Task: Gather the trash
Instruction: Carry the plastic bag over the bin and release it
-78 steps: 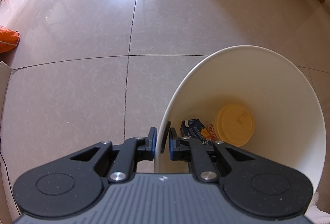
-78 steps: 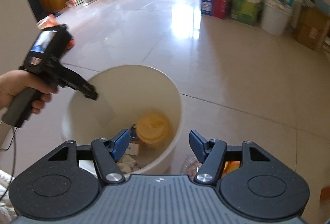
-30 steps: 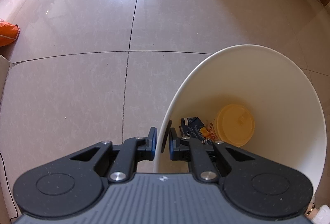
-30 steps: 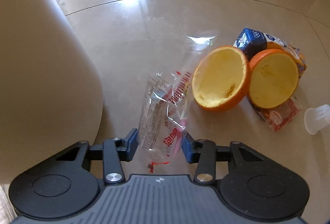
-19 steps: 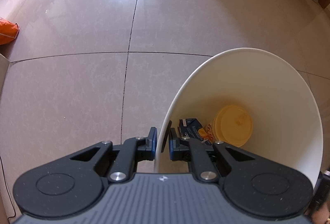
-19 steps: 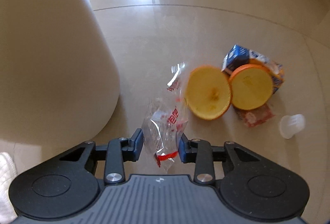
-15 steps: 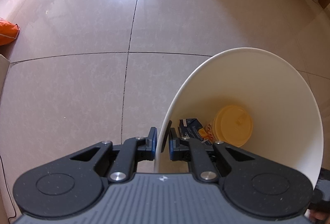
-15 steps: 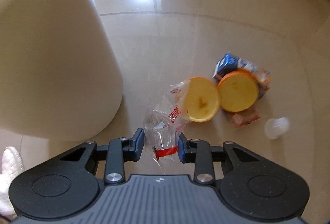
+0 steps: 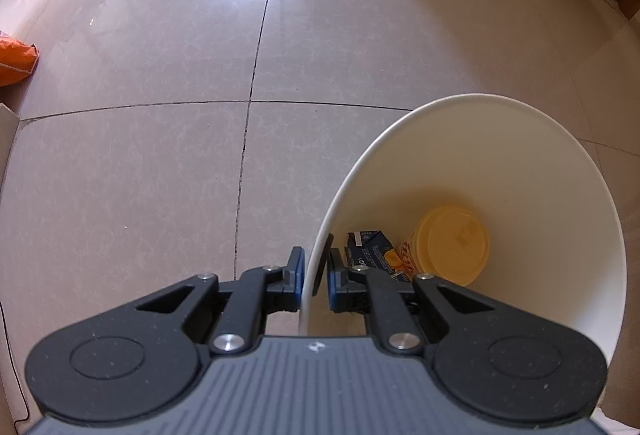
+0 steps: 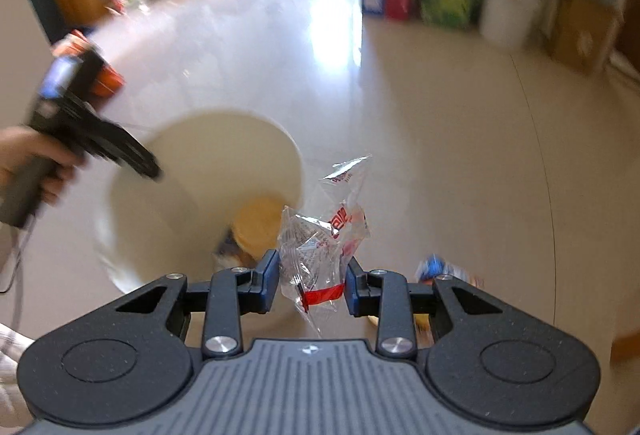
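We hold two handheld grippers above a glossy beige tile floor (image 9: 160,163). Our left gripper (image 9: 313,272) has its fingers pressed together on the near rim of a white bucket (image 9: 520,163), one finger outside the wall and one inside. At the bottom of the bucket lie a yellow lidded cup (image 9: 452,245) and a dark blue carton (image 9: 366,245), side by side. Our right gripper (image 10: 310,281) pinches a crumpled clear plastic wrapper (image 10: 320,243) with red print; the wrapper stands up between the blue finger pads, lifted off the floor just to the right of the bucket's opening. In the right wrist view, which is blurred, a hand (image 10: 28,165) at the left edge grips the left gripper's handle at the bucket rim. Boxes and bags line the far wall.
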The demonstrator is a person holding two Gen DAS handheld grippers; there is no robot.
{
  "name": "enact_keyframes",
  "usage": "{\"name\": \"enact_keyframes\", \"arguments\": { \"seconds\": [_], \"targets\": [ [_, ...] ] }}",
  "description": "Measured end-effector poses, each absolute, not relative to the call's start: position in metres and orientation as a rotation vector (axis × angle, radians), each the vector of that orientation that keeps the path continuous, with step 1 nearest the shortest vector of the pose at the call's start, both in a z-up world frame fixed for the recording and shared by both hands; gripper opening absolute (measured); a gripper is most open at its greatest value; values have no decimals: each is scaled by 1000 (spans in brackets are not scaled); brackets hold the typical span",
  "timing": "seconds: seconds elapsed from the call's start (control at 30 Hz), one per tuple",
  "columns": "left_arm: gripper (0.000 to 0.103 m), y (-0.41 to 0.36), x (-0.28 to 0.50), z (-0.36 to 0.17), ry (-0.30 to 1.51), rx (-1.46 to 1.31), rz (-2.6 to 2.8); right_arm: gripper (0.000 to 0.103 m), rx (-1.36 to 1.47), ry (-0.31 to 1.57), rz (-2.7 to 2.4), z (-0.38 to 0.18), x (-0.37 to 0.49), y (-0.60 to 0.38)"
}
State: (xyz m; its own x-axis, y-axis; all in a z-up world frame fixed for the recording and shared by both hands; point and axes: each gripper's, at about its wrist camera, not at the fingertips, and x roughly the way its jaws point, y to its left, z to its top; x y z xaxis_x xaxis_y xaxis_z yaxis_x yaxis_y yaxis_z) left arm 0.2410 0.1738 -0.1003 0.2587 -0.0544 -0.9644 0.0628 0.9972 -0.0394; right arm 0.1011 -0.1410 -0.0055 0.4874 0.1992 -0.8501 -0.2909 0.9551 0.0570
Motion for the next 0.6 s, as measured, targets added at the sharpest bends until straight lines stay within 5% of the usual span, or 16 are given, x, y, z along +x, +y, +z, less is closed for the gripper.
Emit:
{"name": "enact_keyframes", "arguments": {
  "seconds": [0.23,0.33,0.6],
  "targets": [
    [9,173,242,-100,1309,7,-79,39,-117,960,412,13,110,-102],
    [9,173,243,-100,1309,8,-79,58,-129,955,431,4,112,-90],
    [9,173,243,-100,1309,8,-79,65,-133,961,418,2,99,-93]
  ]
}}
